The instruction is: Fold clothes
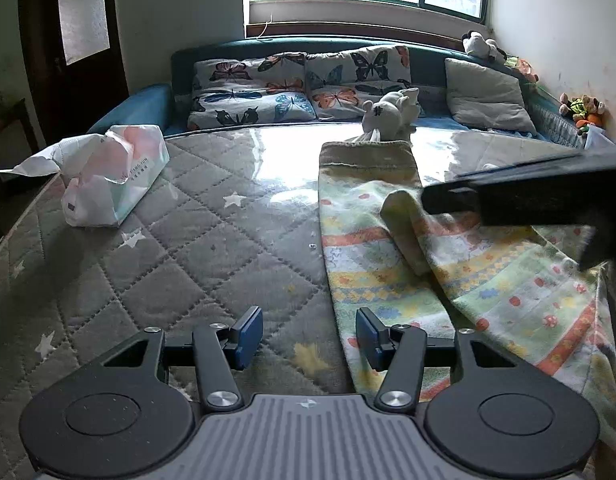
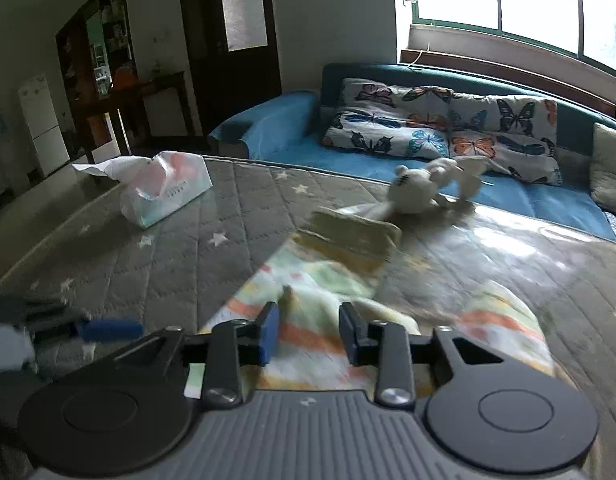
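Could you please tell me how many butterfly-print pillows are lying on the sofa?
2. Both lean side by side against the blue sofa back under the window: the left pillow and the right pillow. A plain grey cushion sits further right.

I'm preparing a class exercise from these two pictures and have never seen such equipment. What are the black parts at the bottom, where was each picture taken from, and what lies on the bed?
Each picture comes from a camera mounted on a hand-held two-finger tool, looking forward along its blue-padded fingers. One view shows the left tool, the other the right tool. Both stand open and hold nothing.

On the grey quilted mattress lies a colourful patterned garment, partly folded. Beyond it sit a white soft toy and, to the left, a tissue pack. Butterfly cushions lean at the back.
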Action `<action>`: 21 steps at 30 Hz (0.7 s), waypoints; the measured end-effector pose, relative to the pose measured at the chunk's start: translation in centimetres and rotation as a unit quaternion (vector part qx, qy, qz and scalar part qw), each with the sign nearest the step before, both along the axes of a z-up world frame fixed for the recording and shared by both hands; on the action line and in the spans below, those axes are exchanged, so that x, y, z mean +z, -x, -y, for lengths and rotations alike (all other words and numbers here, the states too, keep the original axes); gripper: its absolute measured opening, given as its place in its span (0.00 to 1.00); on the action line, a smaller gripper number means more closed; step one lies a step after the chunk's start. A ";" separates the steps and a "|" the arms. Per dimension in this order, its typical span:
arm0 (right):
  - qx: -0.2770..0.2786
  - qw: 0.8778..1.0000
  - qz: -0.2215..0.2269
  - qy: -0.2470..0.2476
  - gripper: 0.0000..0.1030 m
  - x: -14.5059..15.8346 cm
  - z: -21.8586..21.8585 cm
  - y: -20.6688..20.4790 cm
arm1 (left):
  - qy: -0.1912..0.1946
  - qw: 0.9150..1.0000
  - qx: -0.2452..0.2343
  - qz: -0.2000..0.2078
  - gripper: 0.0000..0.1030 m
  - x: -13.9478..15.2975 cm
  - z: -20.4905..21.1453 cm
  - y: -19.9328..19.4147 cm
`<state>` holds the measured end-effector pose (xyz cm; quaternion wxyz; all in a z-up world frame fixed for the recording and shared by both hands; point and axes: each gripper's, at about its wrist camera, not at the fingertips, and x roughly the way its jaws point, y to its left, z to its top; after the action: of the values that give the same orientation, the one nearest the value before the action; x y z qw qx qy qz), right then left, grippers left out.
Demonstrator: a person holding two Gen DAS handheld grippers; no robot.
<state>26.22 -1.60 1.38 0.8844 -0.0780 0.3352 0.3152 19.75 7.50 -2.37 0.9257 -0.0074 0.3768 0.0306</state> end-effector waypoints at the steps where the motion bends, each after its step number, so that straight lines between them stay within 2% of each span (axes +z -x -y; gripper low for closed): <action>1: 0.003 1.000 -0.001 0.003 0.32 -0.2 -0.5 -0.3 | 0.001 1.000 0.000 0.000 0.54 0.0 0.0 0.0; 7: -0.014 0.999 -0.005 0.031 0.31 -1.6 -2.0 -1.7 | 0.003 1.000 0.000 -0.001 0.54 0.0 -0.1 -0.1; 9: -0.025 0.999 -0.007 0.033 0.15 -1.9 -1.6 -1.8 | 0.002 1.000 0.001 -0.001 0.55 0.0 -0.1 -0.1; 12: -0.032 0.999 -0.008 0.029 0.04 -1.9 -0.7 -1.7 | -0.001 1.000 0.000 -0.001 0.58 0.1 0.1 -0.2; 16: -0.041 0.999 0.006 0.012 0.02 -0.8 1.3 -1.0 | -0.003 1.000 -0.003 0.004 0.64 0.4 0.2 -0.5; 21: -0.065 0.997 0.029 -0.009 0.01 0.8 4.4 0.2 | -0.005 1.000 -0.005 0.001 0.66 0.4 0.3 -1.9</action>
<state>26.03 -5.96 2.20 0.9132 -0.0572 0.3107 0.2574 21.65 7.18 -1.95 0.9261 -0.0012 0.3762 0.0276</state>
